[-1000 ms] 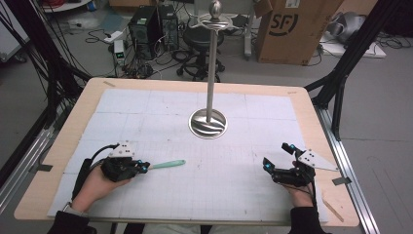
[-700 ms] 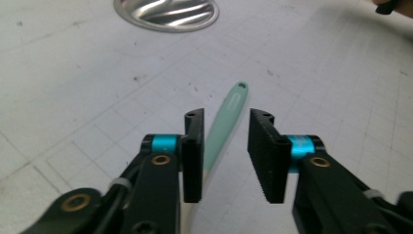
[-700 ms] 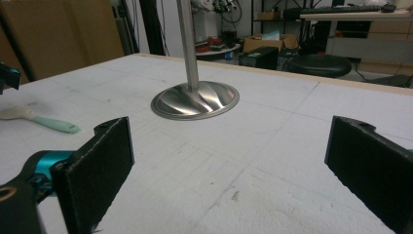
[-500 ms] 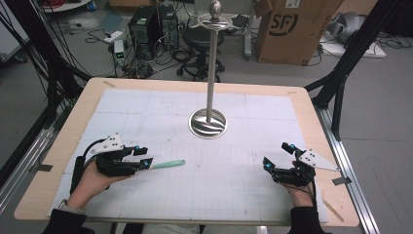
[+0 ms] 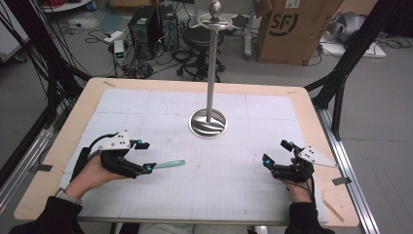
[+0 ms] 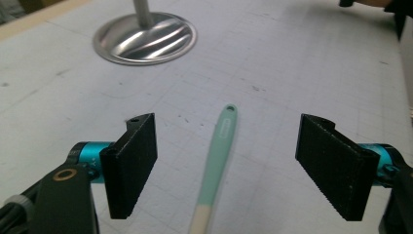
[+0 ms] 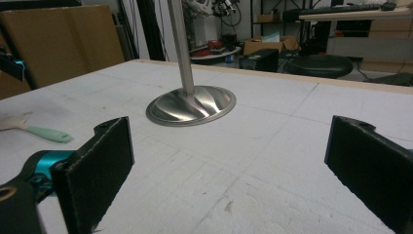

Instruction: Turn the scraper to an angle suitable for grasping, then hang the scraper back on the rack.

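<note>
Spatula [image 6: 216, 161], mint handle with a pale end, flat on the white mat [image 5: 234, 185] at lower left of the high frame, tip with its small hole aimed at the stand [image 5: 208, 122] near the frame's centre. Straddled by the left gripper [image 6: 229, 165], jaws spread wide, one pad on each side of the handle and neither touching it. Sits off-centre in the left gripper frame, nearer the left pad [image 6: 131, 165], so likely pushed sideways or spun on the smooth mat if closed as is. Thin and low too: pads held too high could shut above it and miss, too low could scrape the foam. Right gripper [image 5: 280, 158] at lower right of the high frame, also spread and holding nothing, well apart from the spatula, no help in steadying it
</note>
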### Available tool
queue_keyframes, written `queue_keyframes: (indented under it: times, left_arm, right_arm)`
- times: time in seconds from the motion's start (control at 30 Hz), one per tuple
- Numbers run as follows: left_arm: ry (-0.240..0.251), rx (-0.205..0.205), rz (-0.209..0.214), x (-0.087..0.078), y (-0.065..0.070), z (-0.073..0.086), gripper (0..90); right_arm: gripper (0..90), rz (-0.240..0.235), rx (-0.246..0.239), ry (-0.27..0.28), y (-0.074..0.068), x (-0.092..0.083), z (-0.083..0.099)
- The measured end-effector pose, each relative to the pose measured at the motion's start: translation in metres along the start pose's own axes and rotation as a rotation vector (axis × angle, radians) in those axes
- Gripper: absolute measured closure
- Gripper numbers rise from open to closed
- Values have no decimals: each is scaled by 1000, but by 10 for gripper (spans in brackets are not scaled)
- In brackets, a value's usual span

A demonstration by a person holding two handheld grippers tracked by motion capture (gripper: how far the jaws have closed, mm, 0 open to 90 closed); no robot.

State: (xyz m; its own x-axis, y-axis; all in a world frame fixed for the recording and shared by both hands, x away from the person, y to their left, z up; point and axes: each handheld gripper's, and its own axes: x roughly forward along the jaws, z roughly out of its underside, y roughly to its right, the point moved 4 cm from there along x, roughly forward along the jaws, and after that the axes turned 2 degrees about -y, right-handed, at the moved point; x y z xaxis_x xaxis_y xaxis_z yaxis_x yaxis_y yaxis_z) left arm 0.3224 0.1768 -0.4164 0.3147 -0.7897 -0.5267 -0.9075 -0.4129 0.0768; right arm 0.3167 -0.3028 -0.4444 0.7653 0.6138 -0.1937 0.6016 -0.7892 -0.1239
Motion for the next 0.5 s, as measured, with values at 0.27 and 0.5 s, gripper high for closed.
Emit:
queue_keyframes:
  times: [0.27,0.5]
  left_arm:
    - [-55,37,65,3,3,-12,240]
    - [-143,69,83,7,-9,-15,253]
  right_arm:
    - [27,-5,13,17,2,4,-3]
    - [27,-20,5,10,0,9,-5]
